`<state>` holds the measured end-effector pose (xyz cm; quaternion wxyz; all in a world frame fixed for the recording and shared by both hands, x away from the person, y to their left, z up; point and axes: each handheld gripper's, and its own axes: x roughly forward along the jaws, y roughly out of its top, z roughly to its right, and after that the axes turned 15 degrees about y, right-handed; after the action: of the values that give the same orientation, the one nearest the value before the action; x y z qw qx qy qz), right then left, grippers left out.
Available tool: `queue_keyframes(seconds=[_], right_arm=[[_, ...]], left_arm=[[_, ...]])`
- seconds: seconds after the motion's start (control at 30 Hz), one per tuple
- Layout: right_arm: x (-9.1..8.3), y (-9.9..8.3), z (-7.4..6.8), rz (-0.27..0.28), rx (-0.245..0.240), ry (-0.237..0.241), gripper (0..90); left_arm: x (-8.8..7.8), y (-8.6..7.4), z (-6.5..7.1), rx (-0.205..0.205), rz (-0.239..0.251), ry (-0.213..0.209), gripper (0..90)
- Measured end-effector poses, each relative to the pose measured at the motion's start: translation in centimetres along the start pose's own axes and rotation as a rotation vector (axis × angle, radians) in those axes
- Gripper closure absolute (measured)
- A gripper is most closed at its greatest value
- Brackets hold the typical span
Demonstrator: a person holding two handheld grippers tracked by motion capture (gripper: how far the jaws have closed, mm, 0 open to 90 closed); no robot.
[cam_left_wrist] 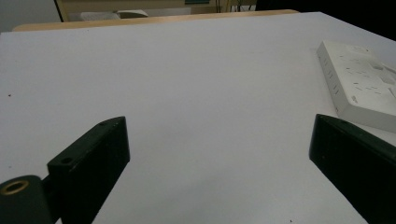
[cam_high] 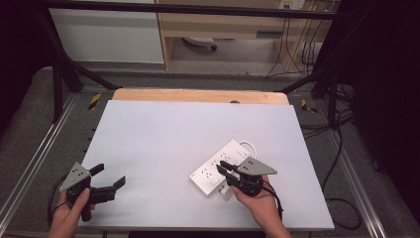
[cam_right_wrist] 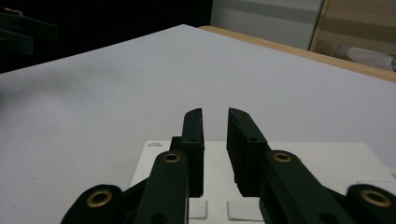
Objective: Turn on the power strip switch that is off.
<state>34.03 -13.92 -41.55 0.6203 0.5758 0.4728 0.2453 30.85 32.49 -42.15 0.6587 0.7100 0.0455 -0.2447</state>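
Note:
A white power strip [cam_high: 209, 172] with several sockets lies on the white tabletop [cam_high: 173, 129] at the right, its white cable [cam_high: 250, 145] looping off the far end. My right gripper [cam_high: 221, 166] hovers over the strip's near half, pointing away from the person. In the right gripper view its jaws [cam_right_wrist: 215, 112] stand a narrow gap apart above the strip [cam_right_wrist: 327, 163], with nothing seen between them. My left gripper [cam_high: 110, 175] rests at the near left corner, jaws wide open [cam_left_wrist: 217, 123] over bare table. The strip [cam_left_wrist: 359, 84] lies off to its right.
A small white block [cam_high: 226, 192] sits by the strip's near end, under my right hand. A wooden table edge [cam_high: 198, 95] runs along the far side. Black frame bars [cam_high: 59, 69] and floor cables [cam_high: 341, 148] surround the table.

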Motion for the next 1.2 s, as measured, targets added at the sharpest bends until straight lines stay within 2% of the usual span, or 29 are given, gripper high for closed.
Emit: queue_keyframes(seconds=[0.17,0.5,0.83,1.2], right_arm=[[0.4,-0.5,-0.4,-0.013,-0.026,0.011,83.4],[0.8,-1.2,-0.8,-0.036,-0.032,0.034,89.1],[1.3,-1.9,-1.1,-0.065,-0.044,0.038,90.0],[1.8,-2.5,-1.1,-0.103,-0.027,0.034,90.0]], left_arm=[[0.0,0.0,0.0,0.001,-0.001,0.0,5.3],[0.0,0.0,0.1,0.003,-0.002,0.0,5.3],[0.0,0.0,0.0,0.011,-0.002,-0.002,5.3],[0.0,0.0,0.1,0.009,-0.002,-0.002,5.3]])
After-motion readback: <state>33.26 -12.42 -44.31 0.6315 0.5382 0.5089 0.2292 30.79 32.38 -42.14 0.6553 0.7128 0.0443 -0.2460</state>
